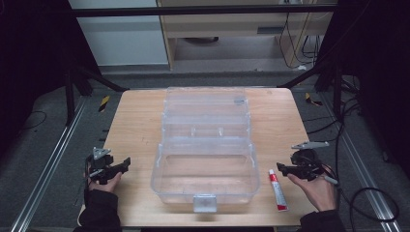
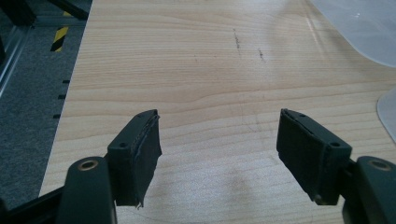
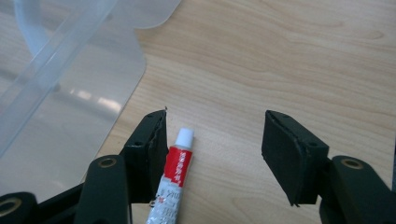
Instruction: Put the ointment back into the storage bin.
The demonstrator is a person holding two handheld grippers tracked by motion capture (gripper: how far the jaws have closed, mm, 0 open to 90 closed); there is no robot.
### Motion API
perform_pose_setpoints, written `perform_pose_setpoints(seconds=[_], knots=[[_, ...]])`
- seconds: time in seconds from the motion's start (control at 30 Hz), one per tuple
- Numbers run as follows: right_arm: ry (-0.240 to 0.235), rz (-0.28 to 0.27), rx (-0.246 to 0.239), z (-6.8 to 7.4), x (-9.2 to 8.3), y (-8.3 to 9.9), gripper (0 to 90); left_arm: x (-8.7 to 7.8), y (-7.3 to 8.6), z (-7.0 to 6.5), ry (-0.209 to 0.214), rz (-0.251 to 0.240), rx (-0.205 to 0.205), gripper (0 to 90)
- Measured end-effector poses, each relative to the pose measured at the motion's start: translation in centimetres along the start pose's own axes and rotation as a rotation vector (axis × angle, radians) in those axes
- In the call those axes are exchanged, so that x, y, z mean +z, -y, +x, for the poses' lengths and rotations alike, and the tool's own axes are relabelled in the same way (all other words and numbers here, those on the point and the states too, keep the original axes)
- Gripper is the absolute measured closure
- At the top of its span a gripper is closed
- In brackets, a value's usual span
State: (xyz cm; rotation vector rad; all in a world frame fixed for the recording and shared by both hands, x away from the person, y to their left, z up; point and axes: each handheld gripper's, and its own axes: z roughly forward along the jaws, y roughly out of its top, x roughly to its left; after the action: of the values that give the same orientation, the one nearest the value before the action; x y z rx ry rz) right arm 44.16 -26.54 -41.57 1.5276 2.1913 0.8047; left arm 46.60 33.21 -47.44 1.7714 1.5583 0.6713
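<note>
The clear plastic storage box (image 1: 205, 164) lies open in the middle of the wooden bench (image 1: 135, 125), its lid (image 1: 207, 108) folded back toward the far edge and its latch (image 1: 204, 203) at the near rim. The left tool (image 2: 217, 156) hovers over bare wood left of the box, jaws spread wide. The right tool (image 3: 212, 156), jaws also wide, straddles a small red-and-white tube (image 3: 172, 186) lying just right of the box, beside its left jaw.
</note>
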Motion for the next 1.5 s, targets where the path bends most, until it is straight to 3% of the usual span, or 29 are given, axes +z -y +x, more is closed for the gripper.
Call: perform_pose_setpoints(seconds=[0.33,0.8,1.17,1.5], knots=[[-0.027,0.104,0.006,0.9,0.3,-0.4,44.1,0.0,0.0,0.0,-0.004,0.006,0.007,30.2],[-0.054,0.287,-0.015,1.9,2.3,-0.5,51.8,0.1,0.0,0.0,-0.003,0.014,0.014,30.1],[-0.043,0.377,-0.038,2.4,3.4,-0.2,56.5,0.1,0.0,-0.1,-0.002,0.018,0.018,30.1],[-0.058,0.422,-0.026,2.2,4.5,0.5,59.3,0.1,0.0,-0.1,-0.001,0.023,0.023,30.1]])
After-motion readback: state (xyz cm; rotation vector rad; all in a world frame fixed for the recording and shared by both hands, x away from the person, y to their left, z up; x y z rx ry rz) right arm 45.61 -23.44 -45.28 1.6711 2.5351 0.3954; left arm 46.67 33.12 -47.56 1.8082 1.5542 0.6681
